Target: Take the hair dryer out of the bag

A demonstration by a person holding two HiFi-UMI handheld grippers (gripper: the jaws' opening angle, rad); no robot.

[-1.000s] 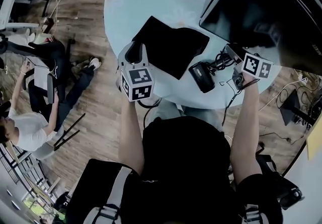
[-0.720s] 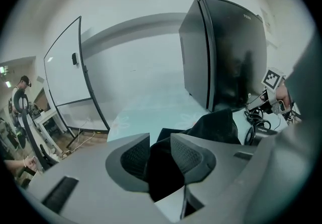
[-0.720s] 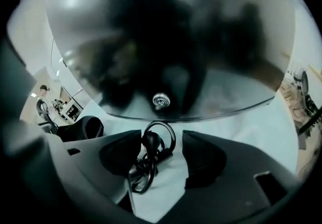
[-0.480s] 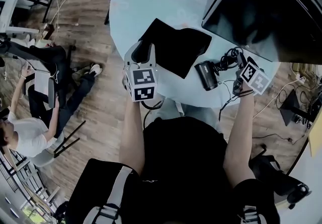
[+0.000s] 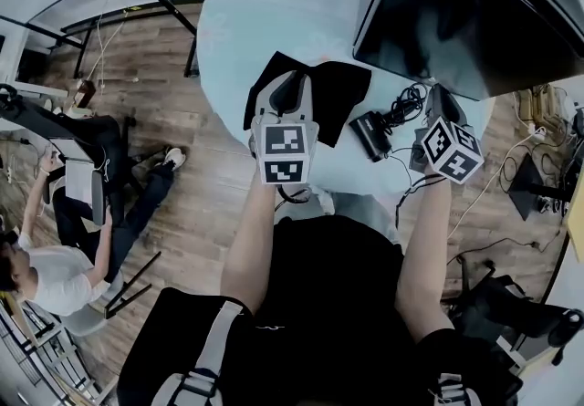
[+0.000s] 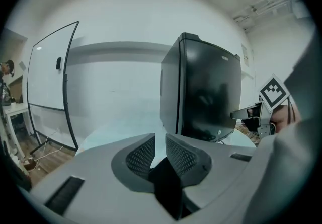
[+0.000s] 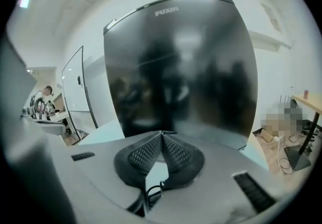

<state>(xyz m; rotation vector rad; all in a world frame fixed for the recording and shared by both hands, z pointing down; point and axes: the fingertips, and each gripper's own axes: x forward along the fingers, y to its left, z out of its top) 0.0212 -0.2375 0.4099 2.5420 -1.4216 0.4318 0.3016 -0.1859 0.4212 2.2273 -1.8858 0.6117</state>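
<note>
The black hair dryer (image 5: 371,135) lies on the pale blue round table (image 5: 265,3), outside the black bag (image 5: 333,94) and just right of it. Its cord (image 5: 402,108) is bunched beside it. My left gripper (image 5: 294,85) hovers over the bag. In the left gripper view the left gripper (image 6: 160,140) is closing, with a narrow gap left at the tips, and the bag's dark cloth shows below, not pinched. My right gripper (image 5: 440,96) hangs above the cord. Seen in its own view, this gripper (image 7: 161,135) is shut on nothing, tips touching.
A large black monitor (image 5: 456,21) stands at the table's far right, close ahead of both grippers (image 6: 206,97) (image 7: 181,67). A whiteboard (image 6: 50,77) stands beyond the table. People sit at the left (image 5: 64,276). Cables lie on the wooden floor at the right (image 5: 525,167).
Both grippers have lifted off the table and now point more level at the monitor. The right gripper has left the cord beside the hair dryer. Hair dryer and bag lie where they were.
</note>
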